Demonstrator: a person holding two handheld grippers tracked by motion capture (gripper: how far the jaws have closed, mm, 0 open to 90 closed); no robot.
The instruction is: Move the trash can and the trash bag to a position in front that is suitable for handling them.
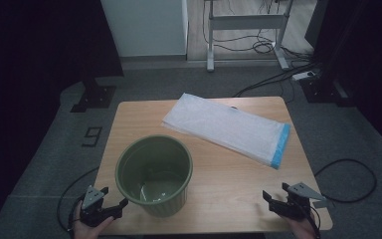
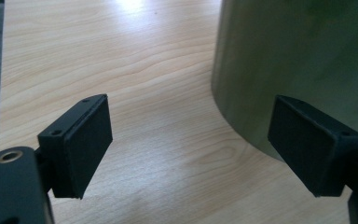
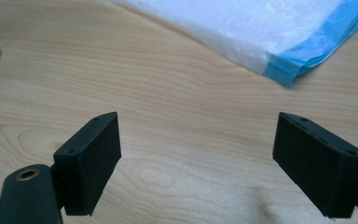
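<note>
Jaws of the left gripper (image 1: 113,198) are held wide with nothing between them, at the table's (image 1: 229,199) near left corner, just beside the green bin (image 1: 154,174). Farther right, the folded white bag (image 1: 226,127) is laid flat. Right gripper (image 1: 277,193) jaws are likewise spread wide, empty, at the near right corner.

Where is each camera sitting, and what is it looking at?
High view: above the person's side, looking forward and down on the table, green bin, folded bag; shows left gripper, right gripper and hands.
Left gripper view: rides the left gripper, faces the bin's wall; own open jaws.
Right gripper view: rides the right gripper, faces the bag; own open jaws.
Shared: bin and tabletop in all three.
</note>
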